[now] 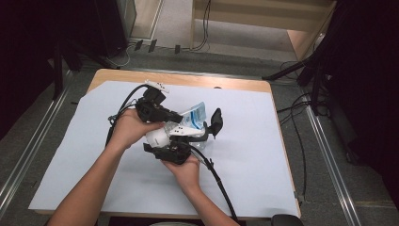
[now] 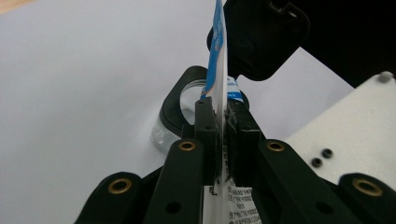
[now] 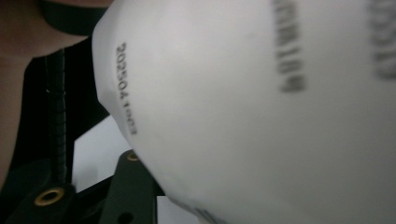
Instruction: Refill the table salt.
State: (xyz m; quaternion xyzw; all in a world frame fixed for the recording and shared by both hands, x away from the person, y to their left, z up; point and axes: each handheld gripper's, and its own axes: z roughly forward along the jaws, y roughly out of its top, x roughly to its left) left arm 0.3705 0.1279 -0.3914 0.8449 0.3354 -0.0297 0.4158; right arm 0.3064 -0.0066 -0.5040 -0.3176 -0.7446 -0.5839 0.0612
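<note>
Pinching a flat blue-and-white pouch (image 2: 219,60) edge-on, the left gripper (image 2: 223,135) has its jaws nearly shut, pads pressed on both faces. Beyond them sits a clear lid-like ring (image 2: 163,133) on the white sheet (image 2: 79,79). Right gripper (image 1: 175,149), held w/ jaws partly apart, has a white printed pack (image 3: 261,107) right up against its camera; grip can't be told. From above, both hands meet mid-table (image 1: 117,74), pouch between grippers, cables trailing back toward the person.
</note>
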